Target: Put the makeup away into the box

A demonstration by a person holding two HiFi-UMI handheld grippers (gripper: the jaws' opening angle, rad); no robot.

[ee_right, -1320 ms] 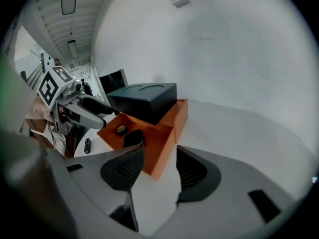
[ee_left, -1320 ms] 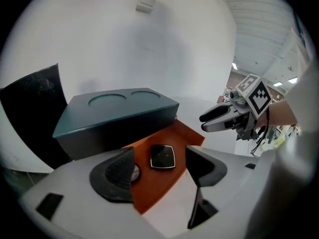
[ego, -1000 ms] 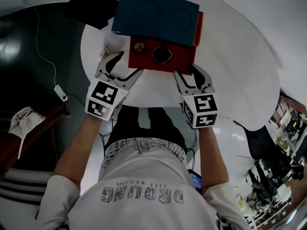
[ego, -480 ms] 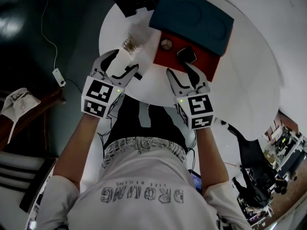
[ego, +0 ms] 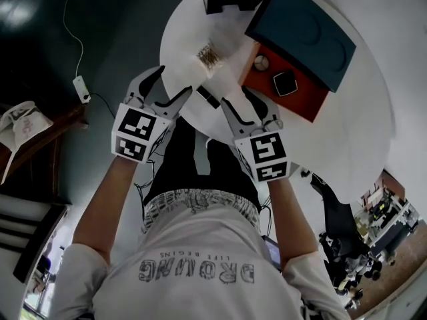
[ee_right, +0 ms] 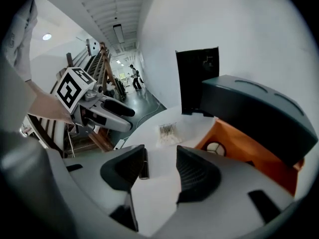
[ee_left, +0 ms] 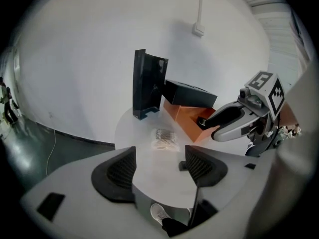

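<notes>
Makeup is partly packed: a round compact [ego: 261,63] and a square black compact [ego: 285,83] already lie inside the orange box [ego: 303,103], whose teal lid [ego: 303,35] is propped back over its far side. Two items are out on the white round table [ego: 360,132]: a clear packet [ego: 210,54] of thin sticks, lying between the box and a black stand [ee_right: 198,78], and a slim black tube [ego: 208,97] close to the near table edge. The left gripper [ego: 165,91] hangs over that near edge with its jaws wide apart and nothing between them; its own view looks along the bare tabletop toward the packet. The right gripper [ego: 245,107] sits just beside the box's near corner, jaws likewise well apart and holding nothing; in the right gripper view the tube shows right at the inner edge of its left jaw, lying flat on the table and not pinched. The step in hand looks like a reach for the next loose item, most likely the tube. That calls for centring the tube between the right jaws, lowering to the tabletop, and closing across its narrow width so it does not roll away toward the edge
</notes>
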